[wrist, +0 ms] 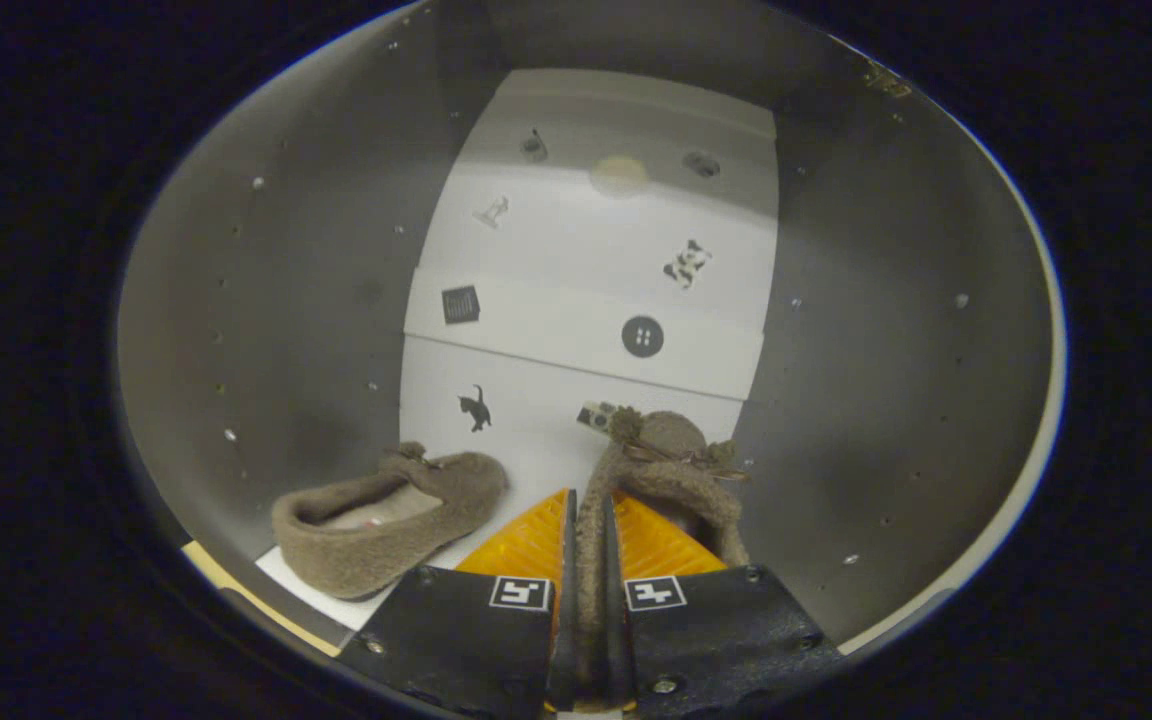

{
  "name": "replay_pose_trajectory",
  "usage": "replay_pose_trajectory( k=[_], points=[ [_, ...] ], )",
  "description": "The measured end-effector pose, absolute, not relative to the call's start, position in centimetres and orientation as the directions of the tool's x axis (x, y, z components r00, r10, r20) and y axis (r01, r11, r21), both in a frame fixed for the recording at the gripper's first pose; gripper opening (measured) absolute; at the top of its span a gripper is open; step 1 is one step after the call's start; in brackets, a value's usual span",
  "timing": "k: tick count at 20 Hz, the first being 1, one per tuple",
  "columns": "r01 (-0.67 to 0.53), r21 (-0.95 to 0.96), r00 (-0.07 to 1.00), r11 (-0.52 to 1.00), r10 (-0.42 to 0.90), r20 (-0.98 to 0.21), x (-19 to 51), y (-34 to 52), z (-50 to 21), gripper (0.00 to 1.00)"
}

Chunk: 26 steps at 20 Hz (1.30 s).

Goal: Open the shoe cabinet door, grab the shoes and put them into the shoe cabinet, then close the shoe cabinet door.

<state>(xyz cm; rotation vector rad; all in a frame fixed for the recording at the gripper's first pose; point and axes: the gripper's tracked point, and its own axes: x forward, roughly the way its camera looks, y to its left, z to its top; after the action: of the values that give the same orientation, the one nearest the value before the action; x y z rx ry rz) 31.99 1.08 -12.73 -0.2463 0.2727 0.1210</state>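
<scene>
Gripper (588, 520) clamps one shoe's (671, 455) wall inside the cabinet (866, 330), second shoe (386, 520) just left.

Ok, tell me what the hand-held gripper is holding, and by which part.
The hand-held gripper is shut on the right slipper, pinching its side wall between both fingers.

the gripper (591, 520) hides part of the right shoe (671, 455): the side wall of the shoe runs down between the 2 fingers and is lost behind them, so its heel cannot be seen. the far side of that shoe's opening is covered by one finger (661, 545). the left shoe (386, 520) shows its inside only as a pale patch with a small mark too small to tell. the stickers (642, 336) on the cabinet's back panel (576, 260) are tiny; the top ones are dim and blurred. the cabinet's upper corners sink into shadow.
</scene>
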Motion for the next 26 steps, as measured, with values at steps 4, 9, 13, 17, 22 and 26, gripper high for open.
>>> replay_pose_trajectory(
  k=[4,9,13,17,22,26],
  points=[
    [-0.152,-0.209,0.937,0.966,0.073,-0.342,33.4,0.5,-15.9,0.14],
    [-0.224,-0.103,0.898,0.969,0.164,-0.408,33.4,3.3,-17.9,0.14],
    [-0.157,-0.103,0.901,0.982,0.100,-0.423,33.7,2.3,-17.7,0.20],
    [-0.120,-0.160,0.930,0.980,0.054,-0.364,33.0,2.0,-15.1,0.39],
    [-0.123,-0.172,0.939,0.977,0.059,-0.340,28.6,2.6,-12.8,0.74],
    [-0.144,-0.232,0.960,0.962,0.079,-0.269,23.2,3.8,-10.6,1.00]
  ],
)
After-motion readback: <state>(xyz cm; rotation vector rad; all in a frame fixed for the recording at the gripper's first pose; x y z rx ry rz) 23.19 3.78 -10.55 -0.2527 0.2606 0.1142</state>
